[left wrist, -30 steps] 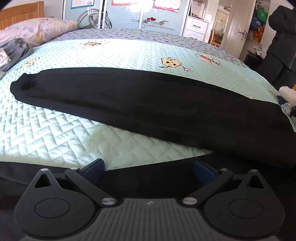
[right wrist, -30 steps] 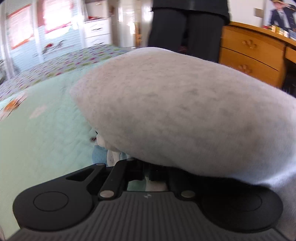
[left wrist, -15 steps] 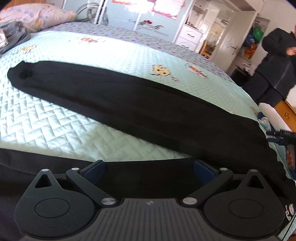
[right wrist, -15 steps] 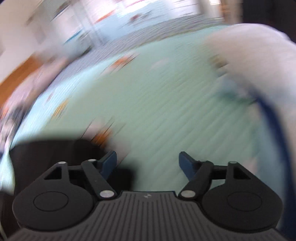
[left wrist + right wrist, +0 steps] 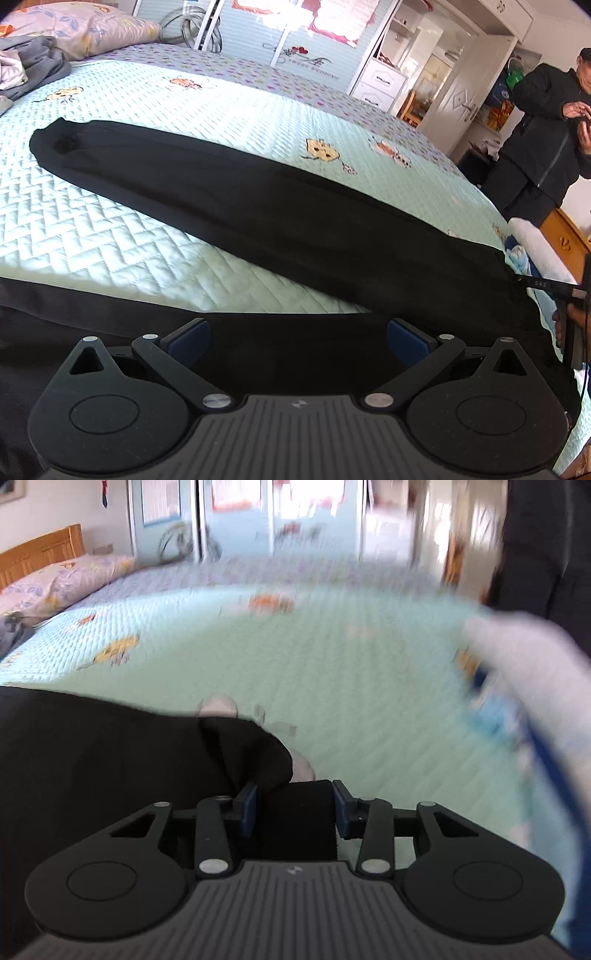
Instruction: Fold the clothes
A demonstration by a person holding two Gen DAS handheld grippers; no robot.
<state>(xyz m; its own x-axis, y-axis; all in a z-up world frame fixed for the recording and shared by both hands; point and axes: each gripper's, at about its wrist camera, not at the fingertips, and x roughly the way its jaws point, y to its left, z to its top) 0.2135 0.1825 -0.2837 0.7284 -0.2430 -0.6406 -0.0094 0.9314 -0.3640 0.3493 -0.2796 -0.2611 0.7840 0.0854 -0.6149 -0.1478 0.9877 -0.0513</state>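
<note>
Trousers (image 5: 258, 206) lay flat, stretched from far left to near right across quilted bed (image 5: 110, 236). Your left gripper (image 5: 297, 334) hovered wide open, nothing held, over near black fabric. Your right gripper (image 5: 293, 808) was closing, pads not yet pressing waist corner (image 5: 258, 753) between them. Best seat fabric deep, both layers, before lifting.

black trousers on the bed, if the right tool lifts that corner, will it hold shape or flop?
Probably flop: the black trousers lie flat and follow the quilt. The far end would likely drag. Cloth already sits bunched between the closing pads of the right tool, so it should pinch easily.
</note>
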